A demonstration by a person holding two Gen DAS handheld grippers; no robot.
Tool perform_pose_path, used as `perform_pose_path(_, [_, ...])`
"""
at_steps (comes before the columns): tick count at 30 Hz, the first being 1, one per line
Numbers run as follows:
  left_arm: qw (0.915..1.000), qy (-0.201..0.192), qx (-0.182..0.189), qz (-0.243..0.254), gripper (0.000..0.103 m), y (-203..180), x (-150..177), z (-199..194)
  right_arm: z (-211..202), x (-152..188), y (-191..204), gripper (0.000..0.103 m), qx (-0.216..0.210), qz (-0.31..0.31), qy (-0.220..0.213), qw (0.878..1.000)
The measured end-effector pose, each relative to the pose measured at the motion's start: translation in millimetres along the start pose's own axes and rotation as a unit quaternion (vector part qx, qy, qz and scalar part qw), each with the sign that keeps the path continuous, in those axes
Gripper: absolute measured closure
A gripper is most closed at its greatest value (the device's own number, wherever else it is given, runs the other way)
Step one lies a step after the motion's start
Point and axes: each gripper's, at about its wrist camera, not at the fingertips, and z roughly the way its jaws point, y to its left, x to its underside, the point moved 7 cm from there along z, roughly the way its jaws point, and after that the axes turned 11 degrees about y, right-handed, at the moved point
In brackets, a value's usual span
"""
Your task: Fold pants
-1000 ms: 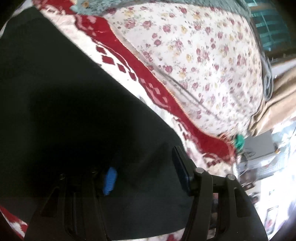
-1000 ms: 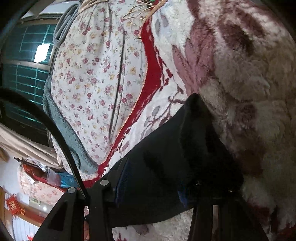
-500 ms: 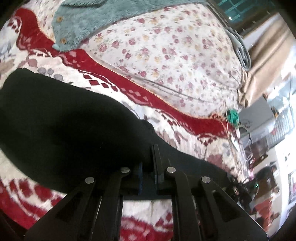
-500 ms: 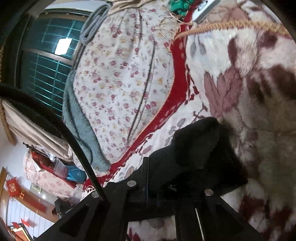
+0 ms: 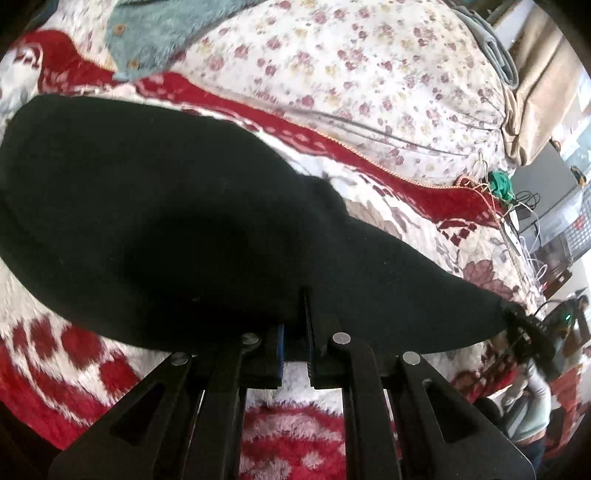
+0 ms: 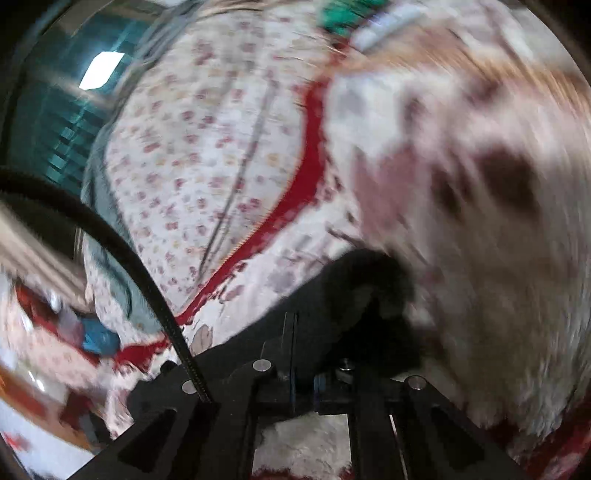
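Observation:
The black pants (image 5: 166, 206) stretch across a fluffy red and white blanket (image 5: 74, 354). My left gripper (image 5: 294, 332) is shut on their near edge, with black cloth pinched between the blue pads. The pants taper to the right, where my right gripper (image 5: 517, 321) holds their far tip. The right wrist view is motion-blurred. In it the pants (image 6: 354, 291) bunch up in a dark fold, and my right gripper (image 6: 304, 350) is shut on that fold.
A floral quilt (image 5: 369, 66) lies behind the blanket, with a teal knit garment (image 5: 159, 33) at its top left. A green object (image 5: 498, 184) and loose cables sit at the bed's right edge. A person (image 5: 535, 398) is at lower right. A black cable (image 6: 129, 258) crosses the right wrist view.
Both grippers went from open around the pants to shut on the cloth. The left one then moved and rolled, pulling the pants taut, and the right one rose and rolled.

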Motion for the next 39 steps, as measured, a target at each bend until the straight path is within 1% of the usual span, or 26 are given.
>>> perform_pose_path(3, [0.9999,0.012,-0.003,-0.012,0.095,5,3,10,9,-5,-8,0.098,-0.002,0.01,0.009,1.0])
perform_pose_path(4, [0.9997,0.016,-0.003,-0.016,0.095,7,4,12,20,-1,-19,0.098,0.005,0.026,0.035,0.999])
perform_pose_path(5, [0.9997,0.017,0.0,-0.02,0.095,9,4,12,32,6,-32,0.098,0.015,0.046,0.074,0.996])
perform_pose_path(6, [0.9997,0.012,0.001,-0.021,0.095,11,1,8,37,11,-37,0.098,0.019,0.05,0.09,0.995])
perform_pose_path(8, [0.9999,-0.006,-0.005,-0.014,0.095,11,-4,-1,33,10,-30,0.097,0.024,0.04,0.087,0.995])
perform_pose_path(9, [0.9999,-0.012,-0.006,-0.011,0.095,11,-7,-4,31,11,-30,0.094,0.026,0.044,0.093,0.994])
perform_pose_path(10, [0.9998,-0.012,-0.006,-0.011,0.095,13,-7,-5,30,12,-33,0.088,0.03,0.056,0.099,0.993])
perform_pose_path(12, [0.9998,-0.006,-0.01,-0.015,0.095,17,-4,-2,25,15,-35,0.084,0.027,0.071,0.101,0.992])
perform_pose_path(14, [0.9997,0.0,-0.009,-0.021,0.095,23,0,0,15,20,-35,0.079,0.037,0.072,0.099,0.992])
perform_pose_path(17, [0.9993,0.012,0.013,-0.034,0.094,29,6,-5,-3,25,-26,0.07,0.064,0.057,0.078,0.993])
perform_pose_path(18, [0.9991,0.016,0.016,-0.037,0.088,30,7,-9,-10,27,-20,0.064,0.077,0.047,0.07,0.994])
perform_pose_path(19, [0.999,0.018,0.017,-0.038,0.085,34,8,-15,-15,28,-14,0.062,0.089,0.035,0.063,0.993])
perform_pose_path(21, [0.999,0.009,0.012,-0.041,0.068,40,9,-29,-21,29,-1,0.062,0.101,0.009,0.05,0.994])
perform_pose_path(22, [0.999,0.0,0.009,-0.045,0.065,45,9,-38,-22,29,8,0.062,0.099,-0.003,0.043,0.994])
perform_pose_path(24, [0.9982,-0.016,0.004,-0.058,0.055,61,9,-55,-18,32,34,0.061,0.068,-0.033,0.035,0.997])
perform_pose_path(25, [0.9976,-0.019,0.001,-0.067,0.053,69,9,-60,-11,35,51,0.06,0.039,-0.052,0.037,0.997])
perform_pose_path(26, [0.9968,-0.021,0.0,-0.077,0.049,77,9,-65,2,42,73,0.06,-0.007,-0.078,0.048,0.996])
perform_pose_path(27, [0.9957,-0.025,-0.002,-0.089,0.049,88,8,-71,14,49,92,0.06,-0.044,-0.097,0.061,0.992])
perform_pose_path(28, [0.9945,-0.031,-0.006,-0.099,0.049,97,8,-75,33,60,117,0.06,-0.082,-0.123,0.08,0.986])
perform_pose_path(30, [0.9923,-0.041,-0.021,-0.115,0.049,113,5,-81,67,82,155,0.06,-0.101,-0.172,0.104,0.974])
perform_pose_path(31, [0.9915,-0.043,-0.023,-0.121,0.049,118,4,-82,79,90,169,0.06,-0.105,-0.192,0.111,0.969])
perform_pose_path(32, [0.9905,-0.044,-0.018,-0.129,0.049,124,3,-83,101,107,194,0.06,-0.109,-0.231,0.124,0.959])
perform_pose_path(34, [0.9892,-0.045,-0.012,-0.139,0.049,133,0,-82,125,130,225,0.06,-0.107,-0.278,0.137,0.945])
perform_pose_path(35, [0.9883,-0.047,-0.011,-0.145,0.049,139,-2,-82,138,144,245,0.059,-0.112,-0.305,0.143,0.935])
perform_pose_path(37, [0.9867,-0.052,-0.004,-0.154,0.049,146,-6,-84,157,169,277,0.053,-0.117,-0.356,0.148,0.915])
perform_pose_path(39, [0.9847,-0.056,0.009,-0.165,0.049,154,-11,-85,173,187,299,0.053,-0.096,-0.405,0.14,0.899])
